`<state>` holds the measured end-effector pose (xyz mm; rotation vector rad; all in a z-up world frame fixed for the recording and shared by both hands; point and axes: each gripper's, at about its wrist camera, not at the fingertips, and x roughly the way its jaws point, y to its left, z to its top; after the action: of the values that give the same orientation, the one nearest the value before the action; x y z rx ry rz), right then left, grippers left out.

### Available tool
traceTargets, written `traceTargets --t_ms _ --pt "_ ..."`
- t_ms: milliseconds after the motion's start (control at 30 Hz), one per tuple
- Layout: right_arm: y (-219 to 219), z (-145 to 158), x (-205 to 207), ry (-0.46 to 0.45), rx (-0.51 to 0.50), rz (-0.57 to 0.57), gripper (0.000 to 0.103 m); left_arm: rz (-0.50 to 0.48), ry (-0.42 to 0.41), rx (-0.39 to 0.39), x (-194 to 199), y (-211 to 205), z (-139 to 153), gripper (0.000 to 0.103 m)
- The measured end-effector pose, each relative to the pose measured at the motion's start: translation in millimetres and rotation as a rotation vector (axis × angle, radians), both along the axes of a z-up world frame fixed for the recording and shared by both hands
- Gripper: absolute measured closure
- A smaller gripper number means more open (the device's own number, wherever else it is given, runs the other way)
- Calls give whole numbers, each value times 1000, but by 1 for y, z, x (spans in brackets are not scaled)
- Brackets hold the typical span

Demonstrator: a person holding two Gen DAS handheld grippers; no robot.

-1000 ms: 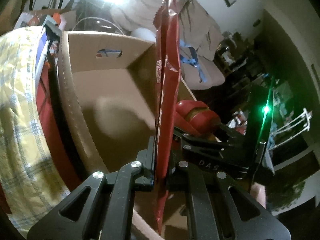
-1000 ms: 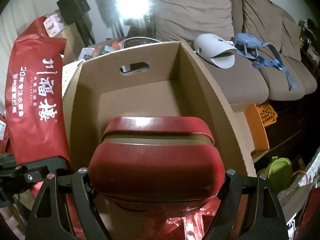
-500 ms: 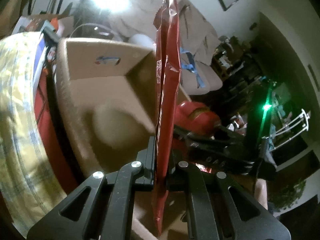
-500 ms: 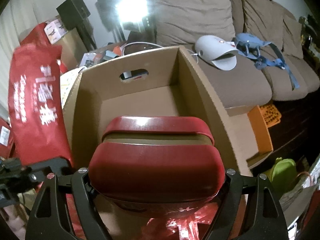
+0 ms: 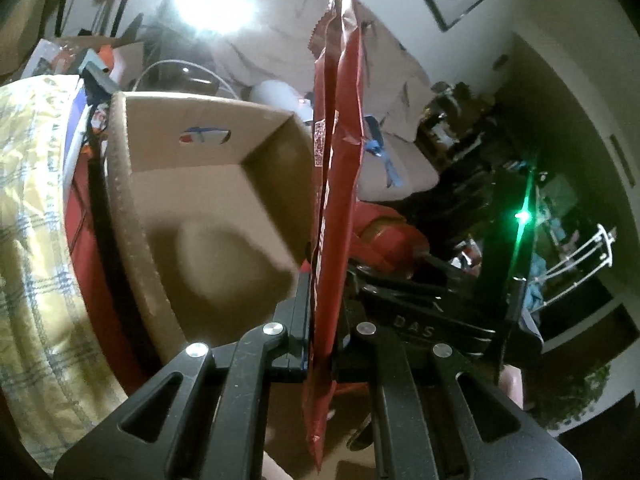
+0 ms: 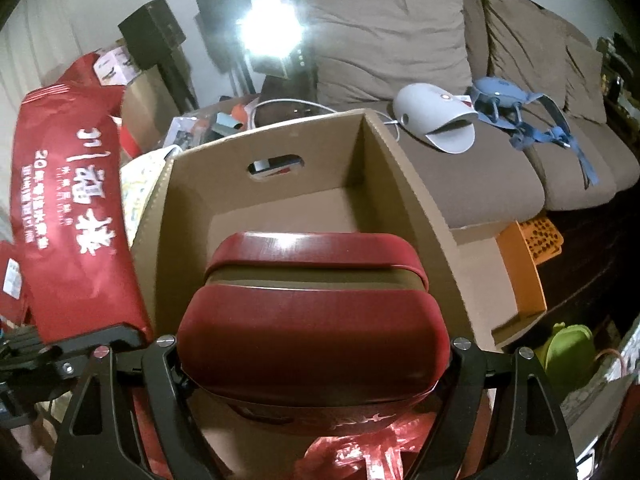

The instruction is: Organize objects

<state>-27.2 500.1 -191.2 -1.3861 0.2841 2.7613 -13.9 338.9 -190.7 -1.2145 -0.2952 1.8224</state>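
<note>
Brown sofa (image 6: 460, 184) behind cardboard box (image 6: 280, 200); left jaws clamping upright red packet (image 5: 336, 200); right jaws gripping red case (image 6: 312, 332) crosswise

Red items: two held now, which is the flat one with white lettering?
The red foil pouch in the left tool; the right tool holds a rounded red box.

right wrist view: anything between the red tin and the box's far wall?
Nothing: bare cardboard floor between the red tin, held by the right tool, and the box's far wall. Right wrist view.
</note>
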Motion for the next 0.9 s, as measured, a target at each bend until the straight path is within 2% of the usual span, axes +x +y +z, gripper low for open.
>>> traceTargets --t_ms 200,300,500,700,900 --pt "2 4 1 16 18 -21 20 96 46 -25 -4 -6 -1 97" --pt "2 4 1 22 10 -20 20 80 -4 -9 -6 -5 -10 97" --pt "-4 -2 -2 8 -4 -4 20 56 -41 -25 -1 1 -21 97" --pt "-6 -7 -3 -3 -32 -10 20 53 -42 -27 -2 0 -21 97" --pt "-3 -6 -2 -4 -28 -23 20 106 16 -61 0 -5 -16 97"
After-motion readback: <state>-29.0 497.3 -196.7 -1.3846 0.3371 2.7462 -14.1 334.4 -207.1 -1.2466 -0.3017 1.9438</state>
